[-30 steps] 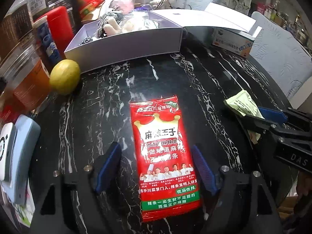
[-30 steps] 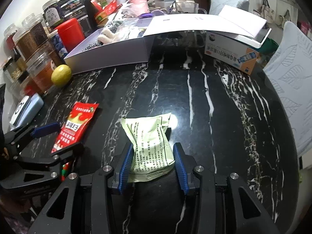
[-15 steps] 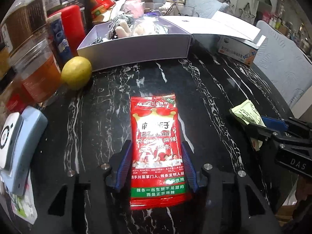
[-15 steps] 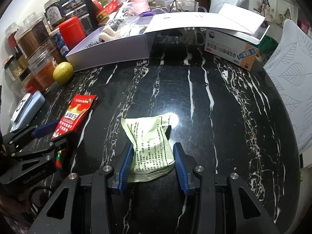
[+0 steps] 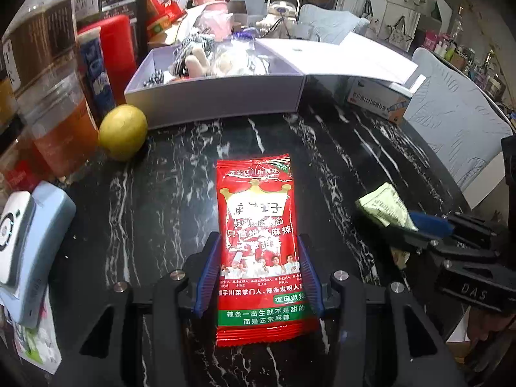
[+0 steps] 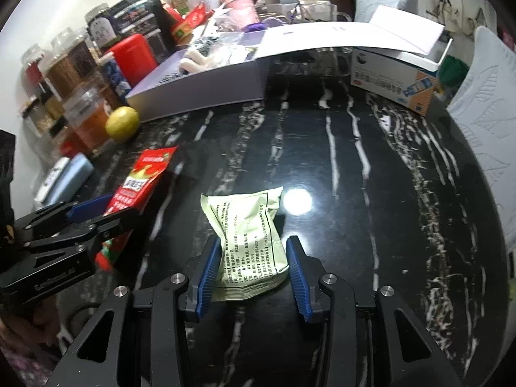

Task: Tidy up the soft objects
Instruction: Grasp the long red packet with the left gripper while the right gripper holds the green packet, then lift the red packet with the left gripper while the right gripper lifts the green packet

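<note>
My left gripper (image 5: 258,264) is shut on a red snack packet (image 5: 258,235), holding it just above the black marble table (image 5: 180,193). The packet also shows in the right wrist view (image 6: 142,180). My right gripper (image 6: 253,267) is shut on a pale green packet (image 6: 248,235), which also shows in the left wrist view (image 5: 383,208). An open white box (image 5: 213,96) holding soft toys and a plastic bag stands at the back of the table, straight ahead of the left gripper.
A yellow lemon (image 5: 122,135) lies by the box's left corner. Jars and a red canister (image 5: 116,51) line the left side. A light-blue device (image 5: 29,245) lies at the near left. A medicine carton (image 6: 393,87) stands at the back right.
My left gripper closed on the red packet and lifted it slightly while moving toward the box. The right gripper kept its hold on the green packet.
</note>
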Demonstrator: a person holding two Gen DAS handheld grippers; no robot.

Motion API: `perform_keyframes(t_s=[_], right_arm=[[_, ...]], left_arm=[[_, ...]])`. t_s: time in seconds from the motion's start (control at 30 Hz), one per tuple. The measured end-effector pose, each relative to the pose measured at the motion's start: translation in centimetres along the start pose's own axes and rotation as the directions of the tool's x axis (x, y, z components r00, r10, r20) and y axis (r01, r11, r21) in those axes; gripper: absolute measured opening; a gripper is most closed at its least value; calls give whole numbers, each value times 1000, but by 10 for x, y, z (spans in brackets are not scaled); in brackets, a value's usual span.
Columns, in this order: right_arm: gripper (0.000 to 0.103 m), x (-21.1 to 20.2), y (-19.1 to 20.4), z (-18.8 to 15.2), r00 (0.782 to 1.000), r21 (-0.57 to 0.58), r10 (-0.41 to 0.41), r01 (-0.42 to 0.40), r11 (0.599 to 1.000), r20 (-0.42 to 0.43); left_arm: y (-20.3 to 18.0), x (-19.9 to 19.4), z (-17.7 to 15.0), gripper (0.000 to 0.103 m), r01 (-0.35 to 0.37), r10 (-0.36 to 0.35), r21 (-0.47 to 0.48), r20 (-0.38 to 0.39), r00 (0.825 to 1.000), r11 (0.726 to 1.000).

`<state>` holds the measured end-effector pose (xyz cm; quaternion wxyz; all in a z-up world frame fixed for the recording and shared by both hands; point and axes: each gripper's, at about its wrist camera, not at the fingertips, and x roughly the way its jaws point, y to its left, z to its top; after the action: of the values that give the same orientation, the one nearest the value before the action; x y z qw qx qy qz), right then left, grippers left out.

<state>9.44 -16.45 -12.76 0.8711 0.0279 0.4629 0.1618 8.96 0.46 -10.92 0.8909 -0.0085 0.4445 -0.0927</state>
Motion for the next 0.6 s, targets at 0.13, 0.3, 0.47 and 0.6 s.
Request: perform_keyframes(t_s=[0.13, 0.3, 0.47, 0.6], right_arm=[[41, -4, 7, 2, 999, -15, 28, -27, 1000, 16], [41, -12, 15, 5, 998, -24, 57, -57, 998, 37], [41, -24, 22, 11, 995, -36, 75, -72, 997, 69], [41, -34, 29, 21, 991, -59, 90, -84, 995, 96]], left_arm=[[-2, -9, 6, 47, -1, 0, 23, 35, 999, 1000], [-4, -22, 14, 47, 16, -18, 29, 78, 997, 999], [-3, -35, 22, 47, 23, -27, 31, 127, 992, 999], [1, -48, 29, 47, 20, -24, 27, 168, 985, 999]])
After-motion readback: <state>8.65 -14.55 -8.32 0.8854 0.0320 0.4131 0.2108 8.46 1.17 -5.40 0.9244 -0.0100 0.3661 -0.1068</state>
